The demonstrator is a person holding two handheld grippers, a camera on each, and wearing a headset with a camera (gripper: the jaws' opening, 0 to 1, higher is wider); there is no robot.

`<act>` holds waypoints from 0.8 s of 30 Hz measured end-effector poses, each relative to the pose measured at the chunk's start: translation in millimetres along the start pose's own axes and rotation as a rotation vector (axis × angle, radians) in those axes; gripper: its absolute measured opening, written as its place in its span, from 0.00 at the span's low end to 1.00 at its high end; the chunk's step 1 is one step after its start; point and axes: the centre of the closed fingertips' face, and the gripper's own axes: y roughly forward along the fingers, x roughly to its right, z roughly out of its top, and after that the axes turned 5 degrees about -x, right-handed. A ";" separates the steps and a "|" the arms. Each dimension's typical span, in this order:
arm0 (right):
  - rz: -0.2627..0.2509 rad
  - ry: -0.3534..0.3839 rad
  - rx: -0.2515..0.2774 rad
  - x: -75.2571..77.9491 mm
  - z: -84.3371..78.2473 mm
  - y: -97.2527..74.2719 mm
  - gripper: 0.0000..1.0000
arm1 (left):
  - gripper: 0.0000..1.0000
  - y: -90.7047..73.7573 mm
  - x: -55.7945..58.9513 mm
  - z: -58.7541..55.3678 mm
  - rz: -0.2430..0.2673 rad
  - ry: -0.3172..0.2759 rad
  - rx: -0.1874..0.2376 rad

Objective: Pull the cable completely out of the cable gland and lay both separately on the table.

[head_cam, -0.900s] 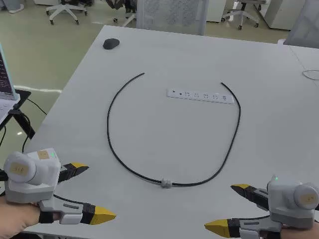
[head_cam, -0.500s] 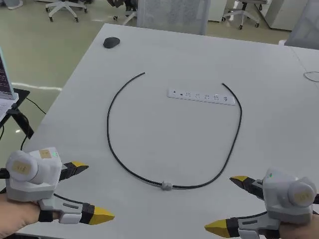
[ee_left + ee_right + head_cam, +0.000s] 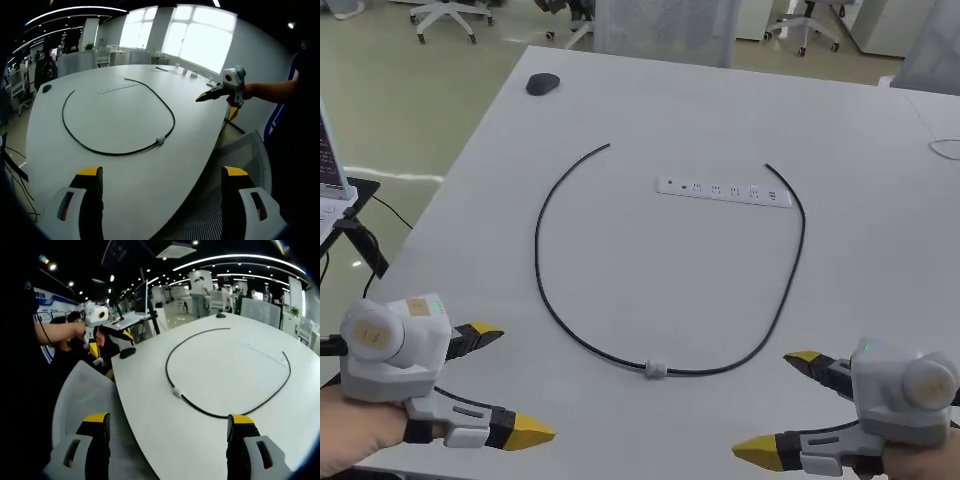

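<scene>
Hardly anything is changing from 0.9 s ago: both grippers are still hovering at the near edge of the white table [image 3: 650, 280], and the right gripper [image 3: 764, 405] is drifting very slightly.

Seen from the head view, the thin black cable [image 3: 537, 260] is lying in a wide open loop, its 2 ends pointing far, beside a white power strip [image 3: 724, 192]. The small grey cable gland [image 3: 655, 370] is sitting on the loop's nearest stretch, still threaded, between the 2 grippers and well apart from each. The left gripper [image 3: 520, 383] is being held low at the near left, jaws spread and empty, angled inward; the right one is mirroring it at the near right, jaws equally spread.

From the left gripper view, its own yellow-tipped jaws are standing wide apart, with the gland [image 3: 160, 141] lying ahead and the right gripper [image 3: 220, 90] reaching in.

From the right gripper view, the jaws are gaping too, the gland [image 3: 176, 391] is sitting ahead, and the left gripper [image 3: 111, 342] is waiting off the table edge.

Doing this step well probably means pinching the gland with 1 gripper, gripping the cable just beside it with the other, and pulling along the cable's own line.
</scene>
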 end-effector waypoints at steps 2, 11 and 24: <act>0.001 0.001 -0.003 -0.3 -1.2 0.0 0.98 | 0.98 -0.2 0.4 1.2 -0.003 0.000 0.001; 0.007 0.018 -0.006 -0.7 -3.4 5.0 0.97 | 0.96 1.8 1.1 3.6 -0.010 -0.014 0.002; 0.026 -0.011 -0.022 8.3 16.5 31.9 0.88 | 0.95 8.3 3.2 8.3 -0.018 -0.016 0.022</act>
